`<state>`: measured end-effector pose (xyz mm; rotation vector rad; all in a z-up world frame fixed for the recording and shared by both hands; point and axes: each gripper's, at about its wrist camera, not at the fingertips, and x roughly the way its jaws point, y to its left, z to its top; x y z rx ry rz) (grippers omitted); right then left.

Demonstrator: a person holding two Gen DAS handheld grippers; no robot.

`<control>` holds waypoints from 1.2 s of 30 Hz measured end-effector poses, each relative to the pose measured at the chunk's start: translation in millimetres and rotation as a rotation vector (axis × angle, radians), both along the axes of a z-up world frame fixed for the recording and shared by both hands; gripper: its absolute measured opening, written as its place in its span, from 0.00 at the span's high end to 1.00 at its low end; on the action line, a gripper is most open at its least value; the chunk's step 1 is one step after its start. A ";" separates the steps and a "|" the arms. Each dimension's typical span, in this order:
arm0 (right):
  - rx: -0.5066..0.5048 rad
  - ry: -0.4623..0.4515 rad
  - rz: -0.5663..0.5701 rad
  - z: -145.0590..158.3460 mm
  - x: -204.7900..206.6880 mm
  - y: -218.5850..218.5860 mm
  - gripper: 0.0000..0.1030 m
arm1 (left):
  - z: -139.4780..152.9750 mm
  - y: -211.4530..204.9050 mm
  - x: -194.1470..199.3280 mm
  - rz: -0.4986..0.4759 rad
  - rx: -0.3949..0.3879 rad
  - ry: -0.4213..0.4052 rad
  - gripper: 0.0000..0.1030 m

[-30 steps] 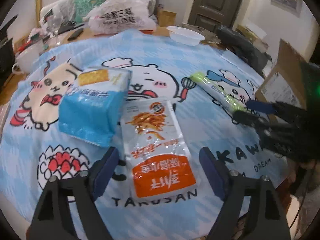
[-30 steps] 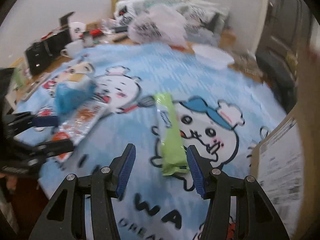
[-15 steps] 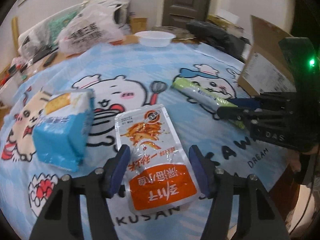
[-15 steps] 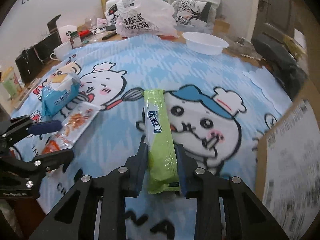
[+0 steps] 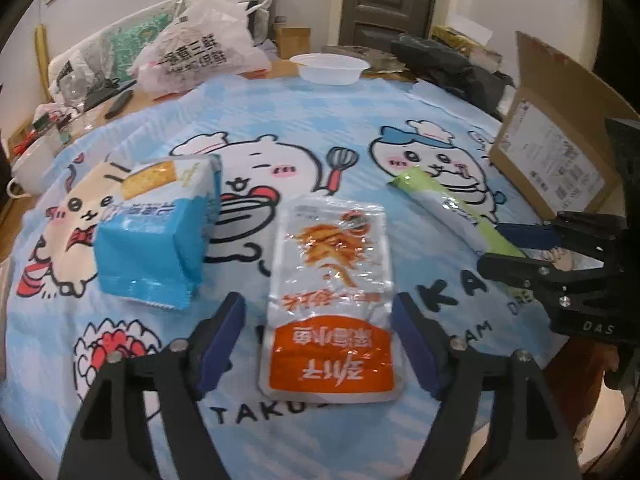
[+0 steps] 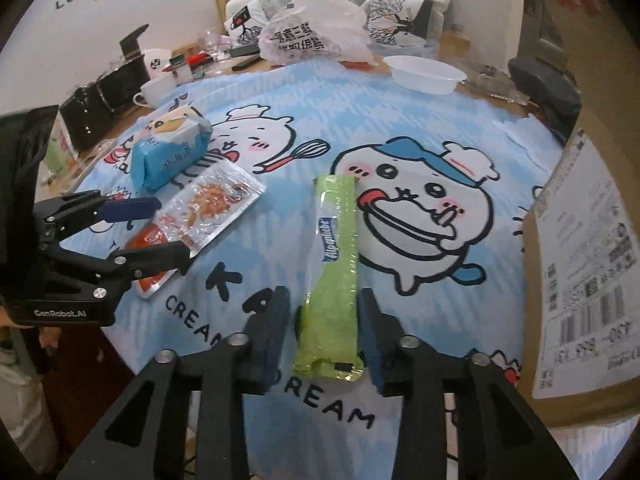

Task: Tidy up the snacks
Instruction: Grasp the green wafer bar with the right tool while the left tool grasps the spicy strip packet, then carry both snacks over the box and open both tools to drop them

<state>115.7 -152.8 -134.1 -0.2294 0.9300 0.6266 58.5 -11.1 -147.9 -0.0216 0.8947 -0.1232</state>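
Straddling the orange-and-clear snack pouch (image 5: 330,300), the left gripper (image 5: 318,334) has its fingers spread wide, with a gap on each side of the pouch. The right gripper (image 6: 324,334) stands parted around the near end of the green Alpenliebe pack (image 6: 334,268), pads close beside it but not pressing. Both packs lie flat on the blue cartoon tablecloth (image 6: 400,92). A blue cracker bag (image 5: 154,236) sits just left of the pouch; a cardboard box (image 6: 588,260) stands at the right.
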 end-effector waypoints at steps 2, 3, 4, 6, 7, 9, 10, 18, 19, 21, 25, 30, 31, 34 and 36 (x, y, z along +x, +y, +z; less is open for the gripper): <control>-0.008 -0.009 0.003 -0.3 1.1 3.8 0.64 | -0.2 0.0 0.6 0.003 -0.003 -0.001 0.27; -0.015 -0.019 0.003 -0.4 1.6 6.2 0.64 | -0.3 -1.3 1.3 0.004 0.003 0.001 0.27; -0.021 -0.028 0.001 -0.9 2.3 8.3 0.64 | -0.5 -3.1 2.0 0.002 0.005 0.000 0.27; -0.024 -0.040 -0.007 -1.6 4.7 11.4 0.64 | -0.5 -6.5 3.5 -0.002 0.005 -0.004 0.27; -0.023 -0.045 -0.013 -1.7 6.5 12.7 0.64 | -0.4 -8.8 4.0 -0.006 0.006 -0.005 0.27; -0.023 -0.050 -0.023 -2.3 10.2 13.8 0.64 | -0.9 -14.1 4.6 -0.015 0.018 -0.011 0.32; -0.026 -0.055 -0.027 -2.5 11.8 14.5 0.66 | -1.6 -18.2 4.5 -0.013 0.049 -0.017 0.35; -0.039 -0.086 -0.046 -2.7 13.2 15.2 0.79 | -1.8 -16.6 3.9 -0.024 0.022 -0.024 0.38; -0.033 -0.082 -0.048 -1.9 12.9 14.1 0.79 | -0.2 -14.3 3.2 -0.020 0.009 -0.025 0.38; -0.020 -0.087 -0.045 1.8 9.5 12.1 0.79 | 3.9 -12.5 1.7 -0.018 0.005 -0.034 0.38; 0.008 -0.110 -0.025 18.1 -0.3 11.1 0.79 | 23.9 -7.1 -1.9 -0.012 -0.022 -0.084 0.38; 0.054 -0.191 -0.003 54.8 -13.9 10.6 0.79 | 74.0 -8.7 -6.3 -0.043 -0.015 -0.197 0.38; 0.068 -0.216 0.001 66.4 -17.8 8.6 0.79 | 84.4 -9.6 -6.5 -0.054 -0.025 -0.217 0.38; 0.112 -0.284 0.010 101.1 -29.0 -0.1 0.79 | 126.7 -19.6 -6.0 -0.119 -0.062 -0.291 0.38; 0.142 -0.323 0.002 123.3 -33.5 -10.4 0.79 | 151.6 -31.9 -5.3 -0.168 -0.072 -0.336 0.38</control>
